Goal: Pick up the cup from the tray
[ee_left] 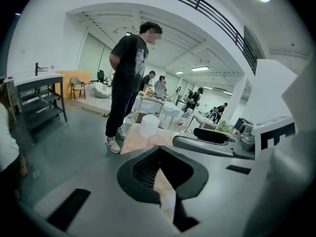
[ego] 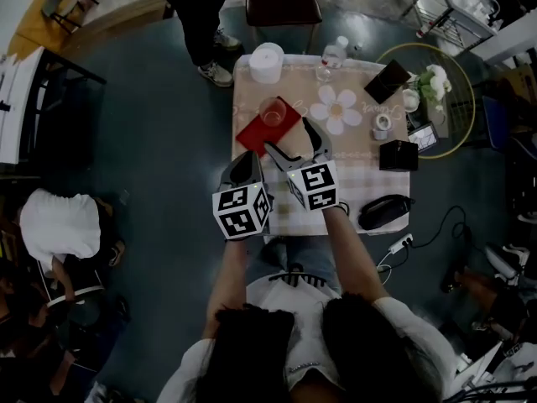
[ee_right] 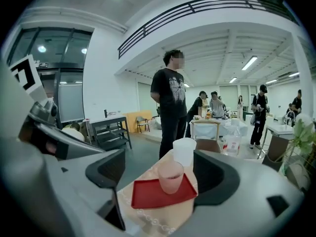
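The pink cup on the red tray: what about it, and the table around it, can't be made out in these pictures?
- Contents of the cup: in the right gripper view its frosted wall hides any liquid; in the head view it is too small.
- Red tray: left gripper view, hidden behind the left tongs.
- Near edge of the table: head view, covered by the marker cubes.
- Small items right of the cup: head view, too dark to name.

The table (ego: 361,183) holds one red tray (ego: 262,133), one pink cup (ego: 273,111), one white container (ego: 267,62), one clear bottle (ego: 334,57), one flower-shaped mat (ego: 337,109), one dark oval case (ego: 384,211) and two black boxes, a far box (ego: 387,81) and a near box (ego: 398,154). There are two grippers, the left gripper (ego: 245,159) and the right gripper (ego: 289,137), plus one chair (ego: 283,2) and one round glass side table (ego: 472,99)
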{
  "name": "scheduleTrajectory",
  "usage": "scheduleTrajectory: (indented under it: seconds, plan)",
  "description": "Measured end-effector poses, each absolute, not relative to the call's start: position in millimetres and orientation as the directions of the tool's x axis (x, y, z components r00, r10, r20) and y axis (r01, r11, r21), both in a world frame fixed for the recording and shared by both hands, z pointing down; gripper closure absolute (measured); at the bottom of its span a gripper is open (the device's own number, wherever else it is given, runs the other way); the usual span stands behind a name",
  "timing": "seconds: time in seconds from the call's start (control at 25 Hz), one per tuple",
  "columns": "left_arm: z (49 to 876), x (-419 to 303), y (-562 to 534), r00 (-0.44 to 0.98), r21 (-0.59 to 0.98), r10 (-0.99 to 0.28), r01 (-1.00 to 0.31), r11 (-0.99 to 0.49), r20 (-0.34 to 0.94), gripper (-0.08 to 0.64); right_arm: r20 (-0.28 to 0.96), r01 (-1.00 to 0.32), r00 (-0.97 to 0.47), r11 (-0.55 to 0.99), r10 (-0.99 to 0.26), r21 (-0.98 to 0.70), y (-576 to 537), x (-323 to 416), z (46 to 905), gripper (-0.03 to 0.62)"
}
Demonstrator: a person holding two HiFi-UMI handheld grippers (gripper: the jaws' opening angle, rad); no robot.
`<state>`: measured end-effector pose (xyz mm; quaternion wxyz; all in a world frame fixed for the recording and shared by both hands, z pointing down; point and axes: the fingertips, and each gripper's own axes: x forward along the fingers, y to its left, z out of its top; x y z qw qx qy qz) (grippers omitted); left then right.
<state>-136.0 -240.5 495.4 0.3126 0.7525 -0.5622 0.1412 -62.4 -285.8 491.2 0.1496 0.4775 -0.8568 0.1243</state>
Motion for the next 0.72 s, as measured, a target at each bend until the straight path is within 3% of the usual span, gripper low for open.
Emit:
scheduleTrajectory:
  seconds: [0.72]
  plan:
    - [563.7, -137.6, -292.8, 0.231, 0.278, -0.713, -0.959, -0.053, 0.662, 0.551, 0.444, -0.818, -0.547, 0.567, -0.710, -0.101, -358.0, -83.5, 582.6, 0.161]
